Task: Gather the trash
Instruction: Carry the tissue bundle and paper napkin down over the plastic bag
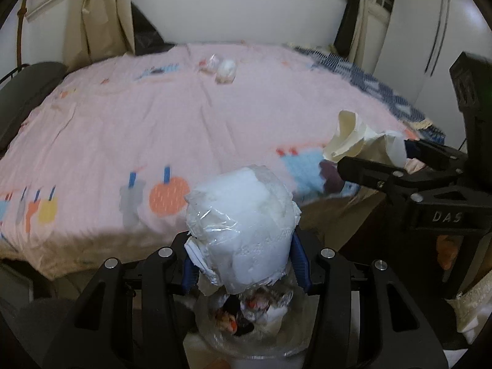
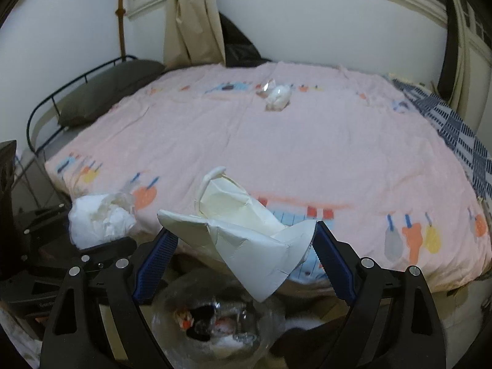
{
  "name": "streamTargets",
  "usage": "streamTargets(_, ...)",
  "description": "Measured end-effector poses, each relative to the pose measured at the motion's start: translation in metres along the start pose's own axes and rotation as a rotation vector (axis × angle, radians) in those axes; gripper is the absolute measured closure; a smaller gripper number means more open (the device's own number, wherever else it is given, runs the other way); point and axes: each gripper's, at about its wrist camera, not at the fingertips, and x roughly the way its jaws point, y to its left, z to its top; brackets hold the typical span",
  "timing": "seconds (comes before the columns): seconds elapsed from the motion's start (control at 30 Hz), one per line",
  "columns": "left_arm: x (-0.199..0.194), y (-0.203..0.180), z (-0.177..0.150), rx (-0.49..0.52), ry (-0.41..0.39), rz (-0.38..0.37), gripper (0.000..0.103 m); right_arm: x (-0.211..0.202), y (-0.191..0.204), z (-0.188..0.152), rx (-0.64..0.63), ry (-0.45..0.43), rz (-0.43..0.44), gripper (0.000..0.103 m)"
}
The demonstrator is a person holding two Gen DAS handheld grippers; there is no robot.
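A bed (image 2: pixel 276 153) under a pink printed cover; a dark pillow (image 2: pixel 107 92) at its head; a small plastic-wrapped white wad (image 2: pixel 278 97) lies mid-bed; a blue checked blanket (image 2: pixel 455 129) along one edge.

A home bedroom, plainly. Wide bed under a pink cotton cover printed with a clothesline pattern (image 2: pixel 276 141), dark grey pillow (image 2: pixel 110 89) against a black metal rail at far left, cream curtains (image 2: pixel 190 15) by the window, white wardrobe doors (image 1: pixel 436 24) at far right.
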Motion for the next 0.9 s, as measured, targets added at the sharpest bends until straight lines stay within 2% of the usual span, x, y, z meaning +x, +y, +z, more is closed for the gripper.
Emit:
streamTargets(0.13, 0.014, -0.004, -0.011, 0.006, 0.088, 0.044, 0.053, 0.015, -0.004, -0.006, 0.028, 0.076, 0.020, 0.019)
streamTargets(0.27, 0.023, -0.010, -0.018, 0.028, 0.135, 0.066, 0.052, 0.030, -0.007, -0.011, 0.054, 0.140, 0.030, 0.019)
streamTargets(0.57, 0.051, -0.015, -0.032, 0.052, 0.248, 0.054, 0.053, 0.062, -0.010, -0.019, 0.075, 0.259, 0.052, 0.019)
streamTargets(0.9, 0.091, -0.017, -0.049, 0.086, 0.420, 0.061, 0.052, 0.096, -0.007, -0.032, 0.059, 0.390, 0.037, 0.019)
